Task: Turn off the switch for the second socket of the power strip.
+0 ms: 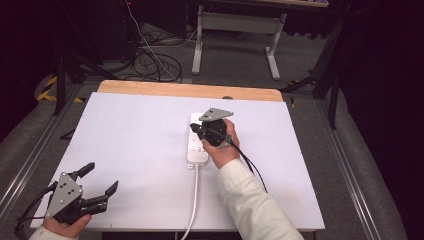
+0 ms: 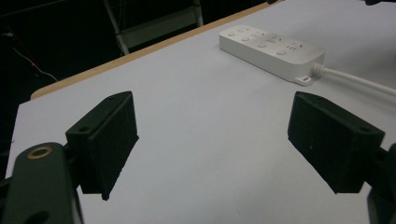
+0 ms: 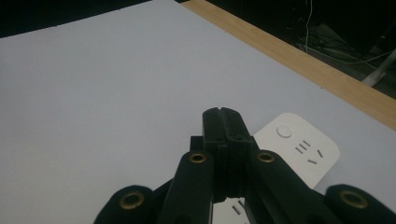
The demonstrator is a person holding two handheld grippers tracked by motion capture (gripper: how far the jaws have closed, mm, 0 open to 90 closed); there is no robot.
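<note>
1. Dark room all round: a white sheet covers the table [image 1: 140, 150], whose bare wooden strip [image 1: 190, 90] runs along the far edge. Grey carpet lies beyond it.
2. On that sheet, right of the middle and toward the far side, lies a white power strip [image 1: 196, 146], lengthwise away from the person. The left gripper view shows its round buttons and socket slots on top.
3. Its white cord [image 1: 192, 200] leaves the near end and runs straight back to the table's near edge.
4. The right gripper [image 1: 196, 131] hangs over the strip's far half, held by a hand in a pale sleeve [image 1: 250, 200]. Its jaws are clenched together with nothing between them, their tips just above the strip; whether they touch it cannot be told.
5. The left gripper [image 1: 97, 180] rests low at the near left corner, well apart from the strip. Its jaws stand wide, released, with bare sheet between them.
6. Farther out, black cables [image 1: 150, 60] coil on the floor behind the table, beside the white legs of a second desk [image 1: 240, 30].
7. Metal rails [image 1: 30, 160] flank the table on both sides.
</note>
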